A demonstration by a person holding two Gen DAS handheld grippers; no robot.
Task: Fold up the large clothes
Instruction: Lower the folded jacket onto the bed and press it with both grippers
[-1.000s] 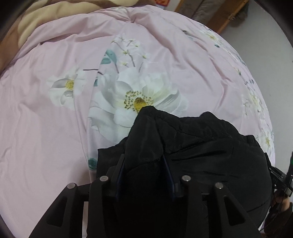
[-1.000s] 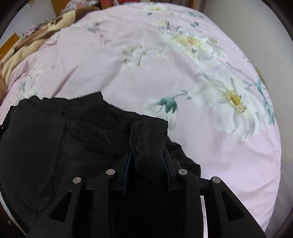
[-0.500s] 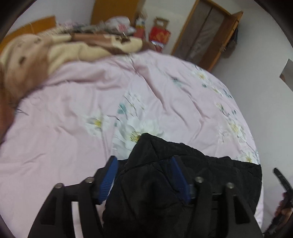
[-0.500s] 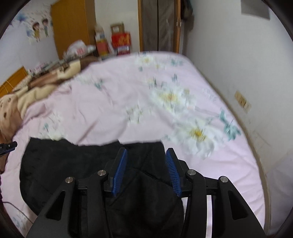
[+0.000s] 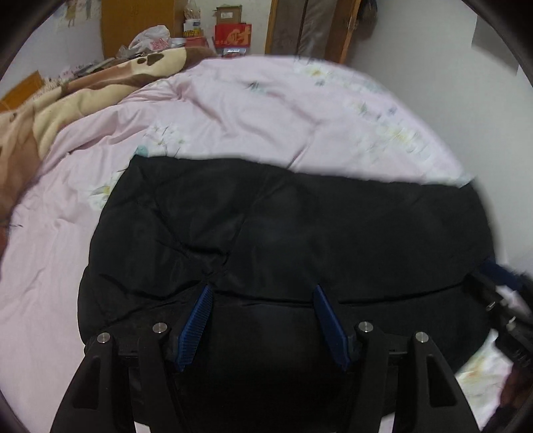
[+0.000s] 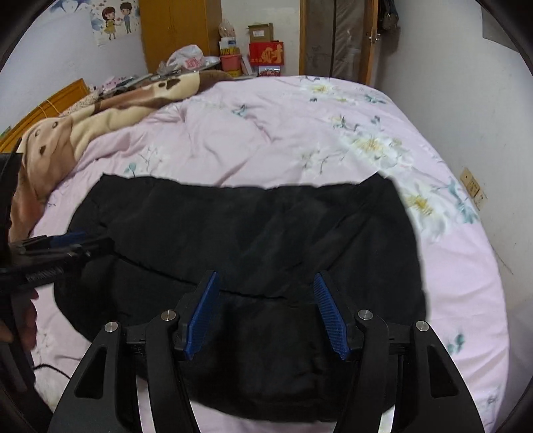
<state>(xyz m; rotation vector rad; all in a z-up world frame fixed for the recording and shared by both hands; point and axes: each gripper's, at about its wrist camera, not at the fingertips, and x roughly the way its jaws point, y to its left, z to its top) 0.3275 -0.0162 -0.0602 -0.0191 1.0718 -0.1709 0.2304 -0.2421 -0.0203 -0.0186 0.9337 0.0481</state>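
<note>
Left tongs [image 5: 261,319]: blue pads [image 5: 196,328] spread wide, released, nothing pinched between them. The black coat [image 5: 283,233] lies below and ahead of the pads, flat on the bed.

Right tongs [image 6: 266,309]: pads [image 6: 328,314] likewise parted, no cloth clamped. The coat [image 6: 253,239] lies under and beyond them. The left tongs appear at the left edge of this view, over the coat's left end [image 6: 60,248].

Change from one second ago: each pair of tongs then gripped a raised bunch of coat fabric between narrowly set pads. Both have let go and drawn back, and the coat now rests as a wide folded band across the pink floral quilt [image 6: 299,140].

Beyond the coat: bare quilt, then a brown and cream blanket [image 6: 110,110] to the far left. Farthest: a wooden wardrobe [image 6: 180,30], boxes [image 6: 266,53] and a door [image 6: 336,36] at the wall.
</note>
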